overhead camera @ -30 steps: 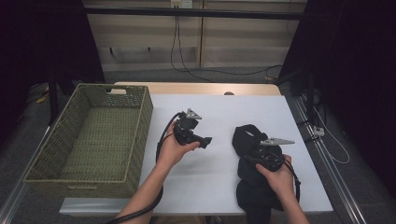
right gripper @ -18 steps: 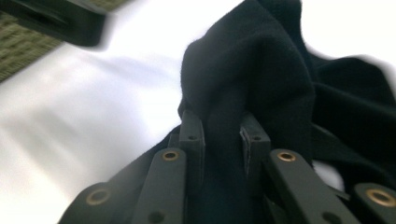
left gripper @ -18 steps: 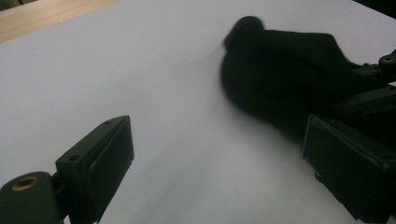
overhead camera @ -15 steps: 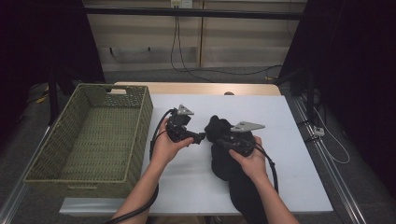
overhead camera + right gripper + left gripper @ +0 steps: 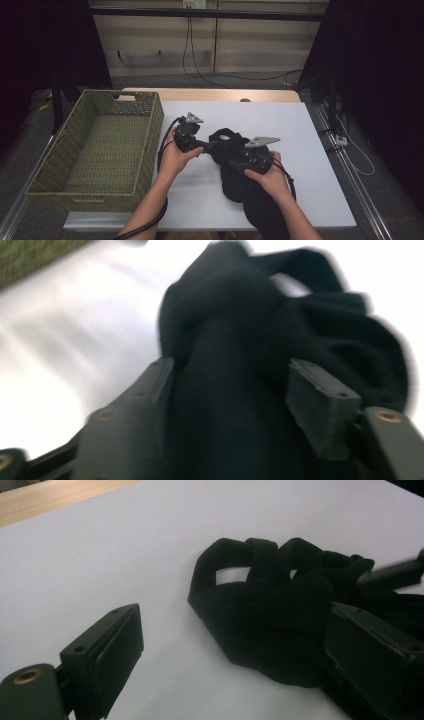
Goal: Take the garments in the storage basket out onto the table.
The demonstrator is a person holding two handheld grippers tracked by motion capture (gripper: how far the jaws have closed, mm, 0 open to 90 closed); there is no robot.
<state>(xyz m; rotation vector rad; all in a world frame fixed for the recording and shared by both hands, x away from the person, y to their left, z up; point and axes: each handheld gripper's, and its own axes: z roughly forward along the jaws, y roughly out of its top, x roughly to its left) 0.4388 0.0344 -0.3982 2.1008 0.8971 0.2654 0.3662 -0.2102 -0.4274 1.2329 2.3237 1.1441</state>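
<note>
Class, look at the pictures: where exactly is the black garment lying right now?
In the high view the black garment lies bunched on the white table, right of the green wicker basket, between the left gripper and right gripper.

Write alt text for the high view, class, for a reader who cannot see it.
Two hands hold grippers over a crumpled black garment on a white table: the left gripper at its left edge, the right gripper with cloth between its open jaws. A green woven basket stands at the left.
</note>
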